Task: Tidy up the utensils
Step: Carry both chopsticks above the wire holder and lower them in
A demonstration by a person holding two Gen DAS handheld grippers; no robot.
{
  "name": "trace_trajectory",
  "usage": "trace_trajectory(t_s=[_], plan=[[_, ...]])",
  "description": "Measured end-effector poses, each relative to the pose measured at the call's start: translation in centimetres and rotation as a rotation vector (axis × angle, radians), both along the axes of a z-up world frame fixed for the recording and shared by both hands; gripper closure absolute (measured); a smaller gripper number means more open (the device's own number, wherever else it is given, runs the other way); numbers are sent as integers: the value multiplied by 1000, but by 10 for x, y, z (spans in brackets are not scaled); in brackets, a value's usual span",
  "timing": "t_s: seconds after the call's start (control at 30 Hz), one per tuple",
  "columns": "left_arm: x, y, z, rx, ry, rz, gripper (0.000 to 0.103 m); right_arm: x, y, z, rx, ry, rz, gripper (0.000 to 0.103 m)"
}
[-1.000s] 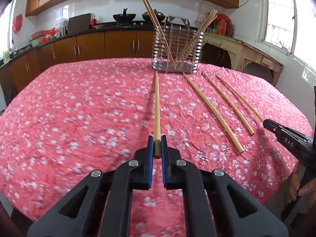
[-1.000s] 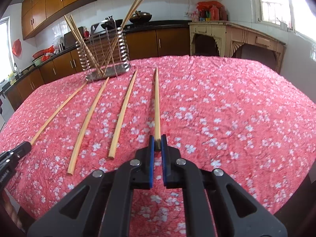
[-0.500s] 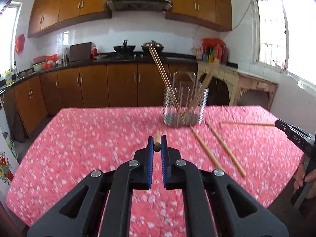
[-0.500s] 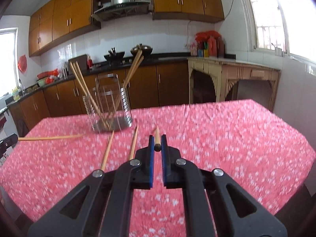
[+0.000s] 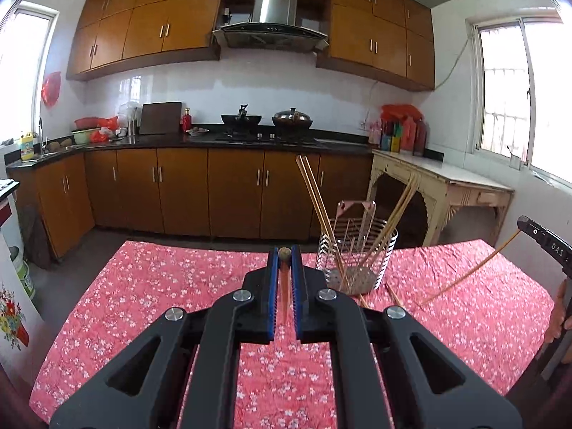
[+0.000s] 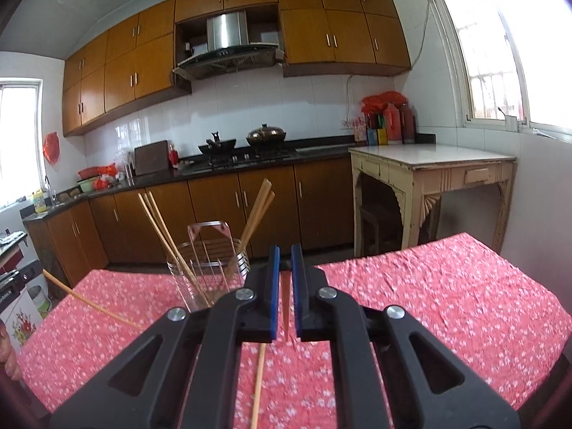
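Wooden chopstick (image 5: 284,254) pinched in left hand-held gripper (image 5: 284,261) | right hand-held gripper (image 6: 285,264) pinching another chopstick (image 6: 285,307) | both above tablecloth (image 5: 143,286)

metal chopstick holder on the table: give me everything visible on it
The chopstick holder is a shiny metal cup with walls of stacked horizontal bands and gaps between them, a perforated base and a tall flat plate rising at its back. It stands upright on the pink floral tablecloth. Several wooden chopsticks lean in it, some tilted left, some right, tops well above the rim. Neither gripper touches it.
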State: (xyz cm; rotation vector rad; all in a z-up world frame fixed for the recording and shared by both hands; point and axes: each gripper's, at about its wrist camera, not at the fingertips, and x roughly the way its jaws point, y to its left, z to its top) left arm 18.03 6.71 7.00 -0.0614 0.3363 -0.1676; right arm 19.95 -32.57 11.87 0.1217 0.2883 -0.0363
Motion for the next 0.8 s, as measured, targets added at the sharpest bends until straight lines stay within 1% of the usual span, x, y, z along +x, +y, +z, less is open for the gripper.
trace_trajectory(t_s=[0.37, 0.63, 0.8], plan=[[10, 6, 21, -39, -33, 1, 96, 10, 7, 25, 9, -55, 31, 95], [19, 1, 32, -41, -55, -9, 96, 23, 7, 34, 42, -70, 60, 95], [29, -1, 43, -62, -61, -14, 96, 34, 10, 47, 61, -89, 79, 95]])
